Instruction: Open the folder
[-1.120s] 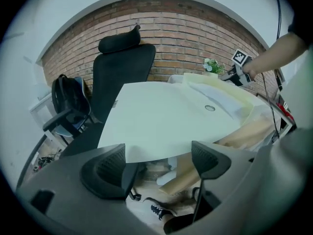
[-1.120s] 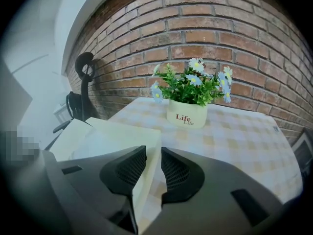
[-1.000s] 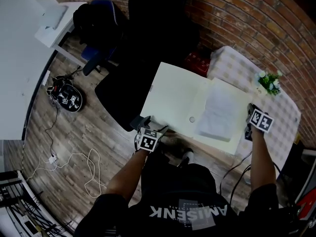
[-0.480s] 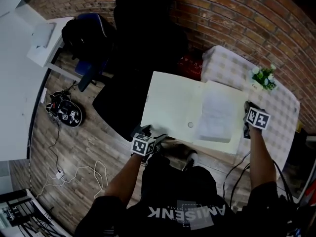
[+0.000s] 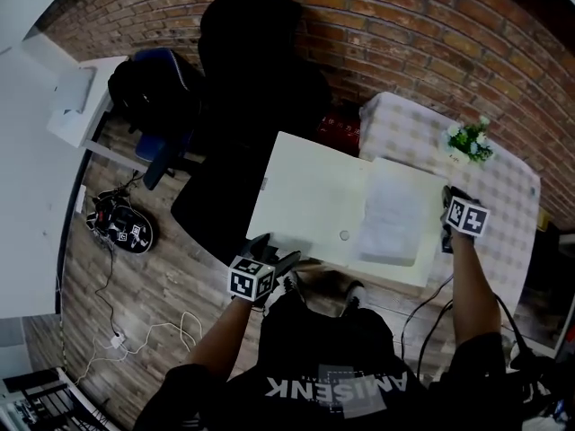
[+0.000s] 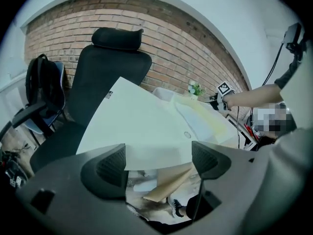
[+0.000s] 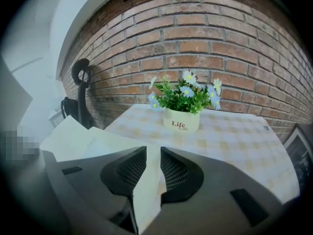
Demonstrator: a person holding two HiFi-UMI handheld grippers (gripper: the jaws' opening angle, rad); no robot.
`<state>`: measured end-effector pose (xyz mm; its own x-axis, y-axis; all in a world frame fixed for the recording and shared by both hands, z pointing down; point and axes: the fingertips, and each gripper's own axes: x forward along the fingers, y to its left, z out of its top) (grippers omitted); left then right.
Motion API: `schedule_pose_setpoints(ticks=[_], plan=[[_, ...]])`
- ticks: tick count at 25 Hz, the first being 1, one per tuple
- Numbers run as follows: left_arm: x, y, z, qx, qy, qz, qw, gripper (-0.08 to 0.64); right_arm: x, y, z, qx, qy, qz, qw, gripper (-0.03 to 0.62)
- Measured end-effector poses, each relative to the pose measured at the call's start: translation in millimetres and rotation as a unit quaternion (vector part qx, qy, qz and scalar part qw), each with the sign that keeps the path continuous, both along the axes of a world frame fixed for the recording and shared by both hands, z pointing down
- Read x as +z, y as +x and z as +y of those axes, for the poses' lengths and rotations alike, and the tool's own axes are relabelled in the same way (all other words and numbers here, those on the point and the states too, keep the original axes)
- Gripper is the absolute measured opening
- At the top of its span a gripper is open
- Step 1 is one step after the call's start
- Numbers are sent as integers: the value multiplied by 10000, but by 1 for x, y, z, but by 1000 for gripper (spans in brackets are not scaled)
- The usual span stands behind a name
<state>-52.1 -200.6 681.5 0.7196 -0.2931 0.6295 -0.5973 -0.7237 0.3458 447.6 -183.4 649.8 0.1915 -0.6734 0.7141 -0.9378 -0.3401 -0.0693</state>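
Left gripper point(image 5: 272, 251) lifts off the folder point(image 5: 310, 200).
Jaws apart, near edge just beyond them; right gripper point(image 7: 153, 166), just tightened, clamps the right edge.

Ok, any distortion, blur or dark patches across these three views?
Head view: fisheye bends the brick wall, and the office chair is nearly black. Left gripper view: dark corners, folder evenly lit. Right gripper view: flower pot sharp, near foreground slightly soft.

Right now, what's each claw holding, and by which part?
Right claw, whose jaws have just been closing, pinches the open folder by its right edge. Left claw is open and holds nothing.
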Motion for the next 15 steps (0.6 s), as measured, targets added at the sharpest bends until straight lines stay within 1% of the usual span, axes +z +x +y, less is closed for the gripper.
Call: schedule_pose_setpoints(ticks=[3,7,11,15], plan=[[-31,11,-5,76,241,217,9994,436,-21,-1,0,-7,235,92,9997,117],[-74,30,1,299,562,548,9965,436,-53,-11,9,-16,558,144,9983,117],[-115,53,4,532,928,882,9903,436,-95,-28,17,-95,1069,137,9941,117],[-152,74,-1,709,1243,1227,9821,436,-132,-46,32,-123,1502,93,9885,117]])
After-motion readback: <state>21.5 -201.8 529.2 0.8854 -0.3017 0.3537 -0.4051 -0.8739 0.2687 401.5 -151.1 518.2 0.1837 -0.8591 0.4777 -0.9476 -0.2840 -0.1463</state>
